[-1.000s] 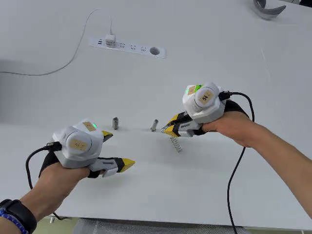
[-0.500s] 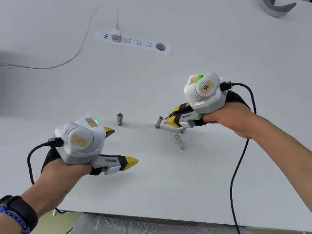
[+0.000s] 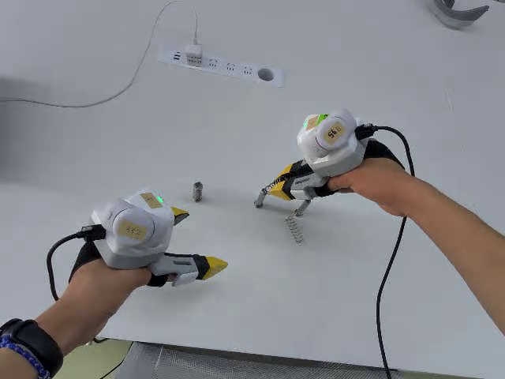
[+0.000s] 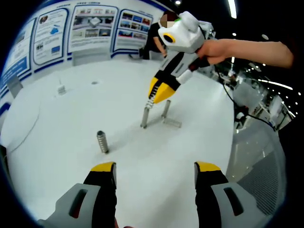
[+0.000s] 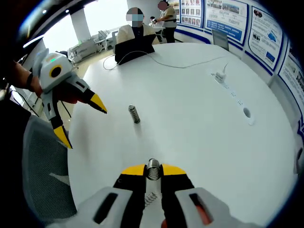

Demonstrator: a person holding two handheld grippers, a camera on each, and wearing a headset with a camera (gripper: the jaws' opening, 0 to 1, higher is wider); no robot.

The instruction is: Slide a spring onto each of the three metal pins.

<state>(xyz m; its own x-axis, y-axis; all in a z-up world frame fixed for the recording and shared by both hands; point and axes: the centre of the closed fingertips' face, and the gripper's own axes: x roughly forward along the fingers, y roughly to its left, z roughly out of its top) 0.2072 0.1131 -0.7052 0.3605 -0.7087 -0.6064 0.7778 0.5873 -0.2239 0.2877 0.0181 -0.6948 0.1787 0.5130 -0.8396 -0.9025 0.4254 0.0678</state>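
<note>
My right gripper [image 3: 274,190] is shut on a spring [image 5: 152,169], whose free end meets the top of a bare metal pin [image 3: 259,199]. In the left gripper view that spring [image 4: 150,99] hangs just above the same pin [image 4: 144,118]. A second bare pin [image 3: 301,208] stands just to the right, below the gripper. A loose spring [image 3: 294,229] lies flat on the white table in front of it. Further left stands a pin with a spring on it [image 3: 197,191]. My left gripper [image 3: 196,239] is open and holds nothing, near the table's front.
A white power strip [image 3: 221,65] with a plugged-in charger and a cable [image 3: 118,91] lies at the back of the table. The table's front edge [image 3: 237,347] runs below the left gripper. In the right gripper view people sit at the table's far side [image 5: 135,35].
My right gripper has carried the spring left and down until it meets the bare pin's top. The left gripper has hardly moved. The head camera has shifted a little.
</note>
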